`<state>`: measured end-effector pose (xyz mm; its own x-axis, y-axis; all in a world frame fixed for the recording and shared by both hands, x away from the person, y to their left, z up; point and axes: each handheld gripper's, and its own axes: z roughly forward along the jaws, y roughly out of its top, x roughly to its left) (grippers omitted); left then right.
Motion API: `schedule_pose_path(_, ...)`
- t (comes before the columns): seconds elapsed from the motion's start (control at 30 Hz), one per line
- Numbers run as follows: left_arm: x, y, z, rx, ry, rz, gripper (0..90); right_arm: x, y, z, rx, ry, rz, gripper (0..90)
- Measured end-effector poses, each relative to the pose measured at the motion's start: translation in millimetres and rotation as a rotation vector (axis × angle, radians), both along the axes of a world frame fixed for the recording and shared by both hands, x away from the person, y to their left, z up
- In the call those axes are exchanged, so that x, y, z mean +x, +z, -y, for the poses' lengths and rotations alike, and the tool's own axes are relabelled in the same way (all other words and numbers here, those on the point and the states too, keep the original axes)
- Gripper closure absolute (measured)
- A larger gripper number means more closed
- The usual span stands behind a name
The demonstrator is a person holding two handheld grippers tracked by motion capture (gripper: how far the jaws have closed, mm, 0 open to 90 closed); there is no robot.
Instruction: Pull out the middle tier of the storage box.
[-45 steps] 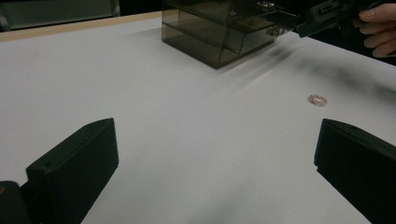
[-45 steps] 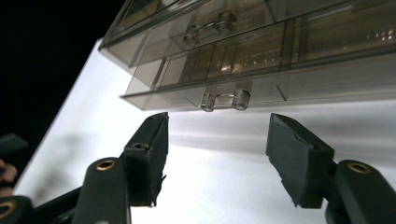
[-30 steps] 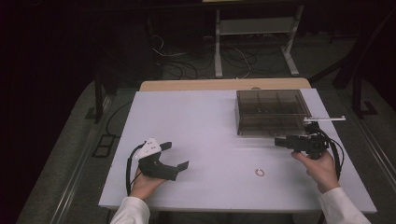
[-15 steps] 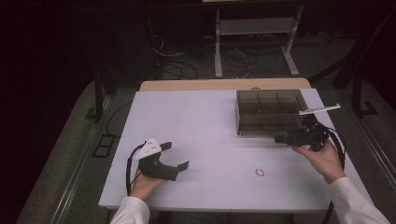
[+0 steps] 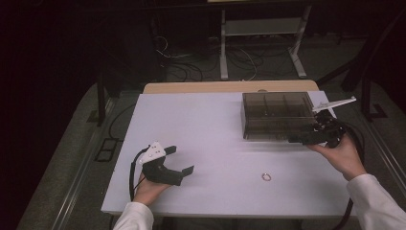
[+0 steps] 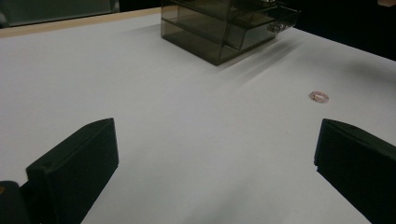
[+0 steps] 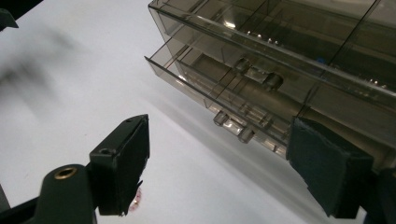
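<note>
A person seated at a white counter (image 5: 215, 124) works two black hand-held tools beside a smoky transparent plastic drawer box (image 5: 274, 115) standing at the far right of the surface. The right tool (image 5: 293, 140) is held level at the box's front face, its tip just at the lower edge; seen along its own jaws, the box's lower drawer (image 7: 219, 100) stands pulled partly out, small knobs showing on the drawer fronts. The right tool's (image 7: 217, 172) jaws have just been opening and now stand wide apart with nothing between them but bare counter and the drawer front beyond. A small pale metal ring (image 5: 266, 177) lies flat on the counter, nearer the person than the box and well apart from both tools; it also shows at the right of the left gripper view (image 6: 319, 96). The left tool (image 5: 179, 160) rests low at the near left of the counter, its jaws spread wide and empty (image 6: 215, 154), pointing toward the box.
</note>
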<state>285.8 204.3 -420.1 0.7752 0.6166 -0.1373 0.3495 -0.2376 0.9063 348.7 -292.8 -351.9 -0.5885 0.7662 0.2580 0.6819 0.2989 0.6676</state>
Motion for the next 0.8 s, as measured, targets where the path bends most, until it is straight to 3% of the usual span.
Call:
schedule_pose_path(0.27, 0.2, -0.4, 0.5, -0.002, 0.003, -0.003, 0.0, 10.0, -0.7, 6.8, 0.001, 0.044, -0.002, 21.3)
schedule_pose_path(0.33, 0.1, -0.4, 0.6, -0.001, 0.003, -0.002, 0.0, 12.4, -1.5, 7.1, -0.018, 0.054, 0.005, 21.3)
schedule_pose_path(0.57, 0.2, -0.5, 1.0, 0.000, 0.002, -0.003, 0.0, 19.3, -3.5, 3.9, -0.057, 0.139, 0.041, 21.4)
schedule_pose_path(0.8, 0.2, -0.5, 0.8, 0.001, 0.002, -0.002, 0.0, 23.3, -6.7, -0.2, -0.046, 0.230, 0.053, 21.9)
